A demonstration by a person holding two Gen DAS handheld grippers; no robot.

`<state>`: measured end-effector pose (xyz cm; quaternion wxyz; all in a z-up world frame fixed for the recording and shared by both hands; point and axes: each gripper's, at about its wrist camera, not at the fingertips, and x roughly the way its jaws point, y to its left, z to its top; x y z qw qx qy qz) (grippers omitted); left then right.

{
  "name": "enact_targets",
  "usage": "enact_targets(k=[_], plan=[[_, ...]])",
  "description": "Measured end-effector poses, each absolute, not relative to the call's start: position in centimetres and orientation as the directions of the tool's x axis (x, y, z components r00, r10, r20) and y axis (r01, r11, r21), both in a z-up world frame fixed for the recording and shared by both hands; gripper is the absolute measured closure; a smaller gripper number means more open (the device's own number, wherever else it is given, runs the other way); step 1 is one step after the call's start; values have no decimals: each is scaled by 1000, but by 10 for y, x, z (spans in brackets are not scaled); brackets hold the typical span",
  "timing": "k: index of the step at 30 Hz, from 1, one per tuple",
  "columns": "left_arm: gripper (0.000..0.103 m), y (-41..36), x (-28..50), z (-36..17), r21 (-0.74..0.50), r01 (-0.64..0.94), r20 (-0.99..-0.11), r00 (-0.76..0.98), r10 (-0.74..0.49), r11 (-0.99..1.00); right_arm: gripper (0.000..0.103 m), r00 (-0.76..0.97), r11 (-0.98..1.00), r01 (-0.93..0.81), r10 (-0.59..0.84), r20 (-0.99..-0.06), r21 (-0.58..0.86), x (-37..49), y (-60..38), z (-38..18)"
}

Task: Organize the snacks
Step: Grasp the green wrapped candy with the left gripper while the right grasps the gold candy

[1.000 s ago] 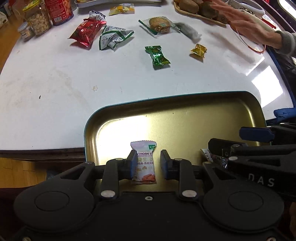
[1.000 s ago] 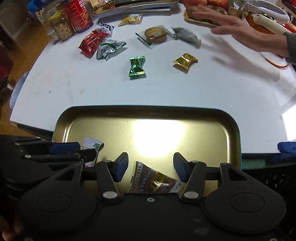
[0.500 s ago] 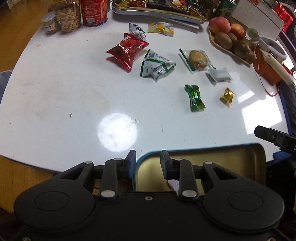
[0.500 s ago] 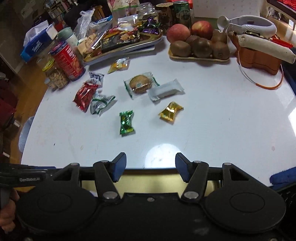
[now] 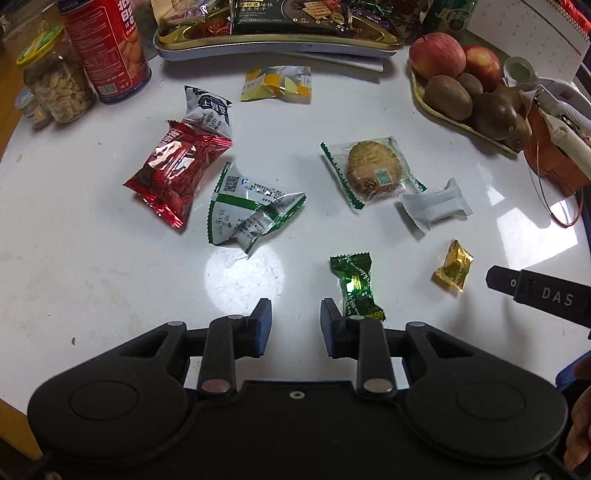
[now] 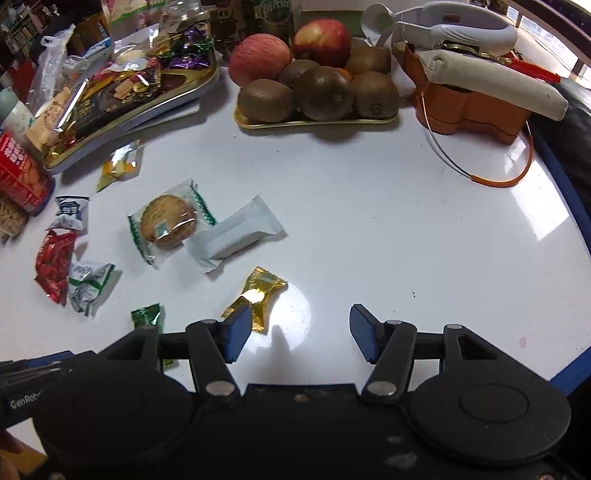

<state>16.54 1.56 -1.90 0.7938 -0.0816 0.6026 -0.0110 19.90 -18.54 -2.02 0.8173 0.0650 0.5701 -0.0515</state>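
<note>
Loose snacks lie on the white table. In the left wrist view my left gripper [image 5: 295, 325] is open over bare table, nothing between its fingers. A green candy [image 5: 355, 286] lies just right of its right finger. Farther off lie a green-and-white packet [image 5: 251, 212], a red packet [image 5: 173, 171], a wrapped cookie [image 5: 373, 171], a white bar [image 5: 434, 206] and a gold candy [image 5: 453, 265]. In the right wrist view my right gripper [image 6: 301, 334] stands open and empty, with the gold candy [image 6: 256, 295] by its left finger and the cookie [image 6: 168, 221] and white bar [image 6: 236, 236] beyond.
A full snack tray [image 5: 277, 35] sits at the back, with a red can [image 5: 107, 48] and a nut jar [image 5: 55, 79] at the back left. A fruit tray [image 6: 317, 92] of apples and kiwis and an orange holder [image 6: 476, 107] stand at the back right.
Both grippers moved forward off the gold tray near the table's edge and now hang over the white table among the loose snacks. The person's hand at the back right is gone.
</note>
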Motion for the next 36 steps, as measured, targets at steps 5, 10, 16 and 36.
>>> enact_targets(k=[5,10,16,36], plan=[[65,16,170,-26,-172,-109,-953,269,-137,979,41,359,958,203,118,-926,201,204,-192,-26],[66,15,170,-33,-175,-105,-956,257,-143,979,41,344,968,143,146,-927,205,210,-178,-36],[66,12,172,-37,-164,-84,-958,253,-138,983,55,363,968,112,172,-916,226,214,-172,-44],[66,-6,184,-43,-260,-63,-932,277,-233,964,57,342,975,99,153,-927,198,228,-165,-56]])
